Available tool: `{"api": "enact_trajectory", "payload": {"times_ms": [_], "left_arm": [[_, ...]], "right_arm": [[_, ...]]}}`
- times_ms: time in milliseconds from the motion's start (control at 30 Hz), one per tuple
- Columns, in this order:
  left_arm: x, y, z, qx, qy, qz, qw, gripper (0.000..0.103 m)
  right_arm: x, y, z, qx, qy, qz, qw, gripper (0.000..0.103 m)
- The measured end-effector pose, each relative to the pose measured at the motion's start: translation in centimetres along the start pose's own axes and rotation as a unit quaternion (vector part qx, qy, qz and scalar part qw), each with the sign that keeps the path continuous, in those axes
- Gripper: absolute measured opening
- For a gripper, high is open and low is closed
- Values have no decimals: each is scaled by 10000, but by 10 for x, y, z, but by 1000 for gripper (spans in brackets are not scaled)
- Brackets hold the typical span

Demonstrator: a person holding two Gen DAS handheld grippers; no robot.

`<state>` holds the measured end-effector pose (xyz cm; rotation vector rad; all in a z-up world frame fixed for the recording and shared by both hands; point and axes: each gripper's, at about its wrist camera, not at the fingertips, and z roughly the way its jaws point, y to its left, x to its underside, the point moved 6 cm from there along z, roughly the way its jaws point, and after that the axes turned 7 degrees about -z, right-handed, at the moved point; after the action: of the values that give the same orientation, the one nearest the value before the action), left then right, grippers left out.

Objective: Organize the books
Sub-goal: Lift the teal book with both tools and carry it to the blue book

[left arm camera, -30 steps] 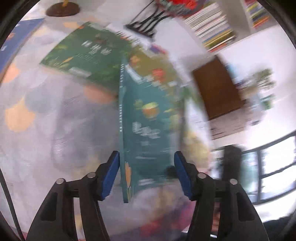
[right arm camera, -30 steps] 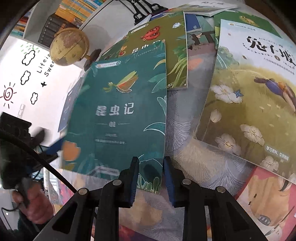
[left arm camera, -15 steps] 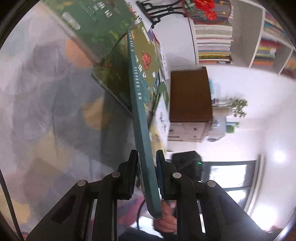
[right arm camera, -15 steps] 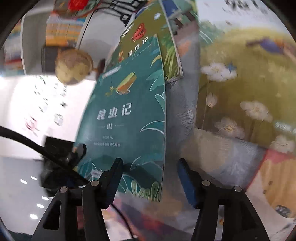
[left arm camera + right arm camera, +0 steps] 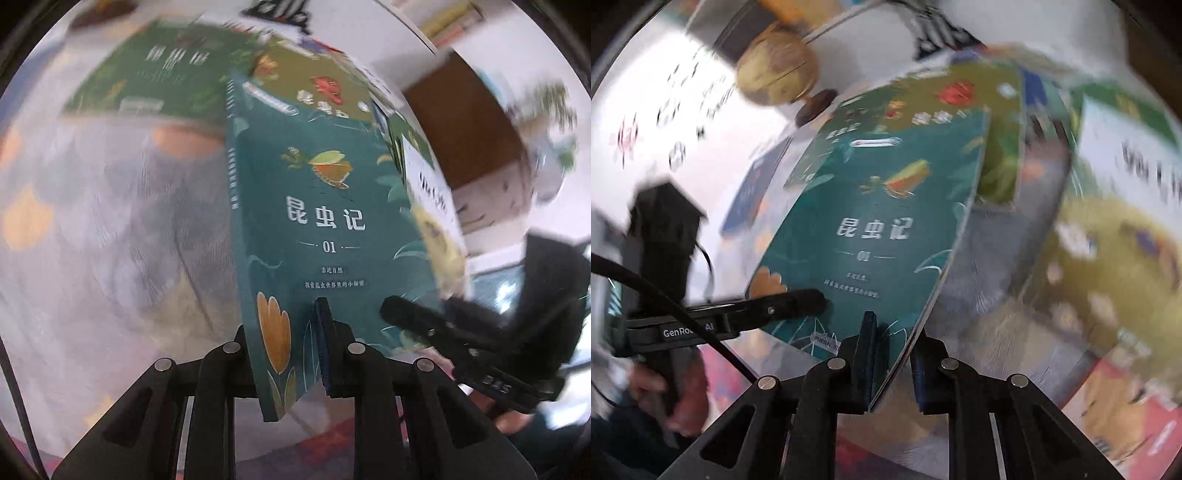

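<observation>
The teal paperback book with white title characters sits mid-frame, lifted off the patterned counter, long axis running from the lower edge towards the top, spine at its left. The left claw is clamped on its bottom edge; the right claw pinches its bottom right corner. Motion blur smears the other books behind.

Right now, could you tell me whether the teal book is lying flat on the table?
No, the teal book is lifted off the tablecloth, clamped in both tongs.
</observation>
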<state>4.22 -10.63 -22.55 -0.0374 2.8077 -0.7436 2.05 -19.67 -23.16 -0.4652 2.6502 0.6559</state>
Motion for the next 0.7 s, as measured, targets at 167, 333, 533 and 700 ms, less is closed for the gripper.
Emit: {"api": "enact_trajectory", "payload": {"times_ms": [167,333,533,700], "left_arm": [[-2,-2,-22,-152,-191,416,9988,18],[-14,16,-53,21,-415,357,9985,18],[-31,42,-84,40,-643,316,9974,18],[-51,87,-128,16,-948,169,9953,18]], "right_arm": [[-6,25,-14,456,-117,-889,9949,16],[-9,47,-23,450,-207,-1143,9922,16],[-36,94,-19,493,-334,-1390,9885,16],[-69,140,-3,434,-451,-1630,9846,17]]}}
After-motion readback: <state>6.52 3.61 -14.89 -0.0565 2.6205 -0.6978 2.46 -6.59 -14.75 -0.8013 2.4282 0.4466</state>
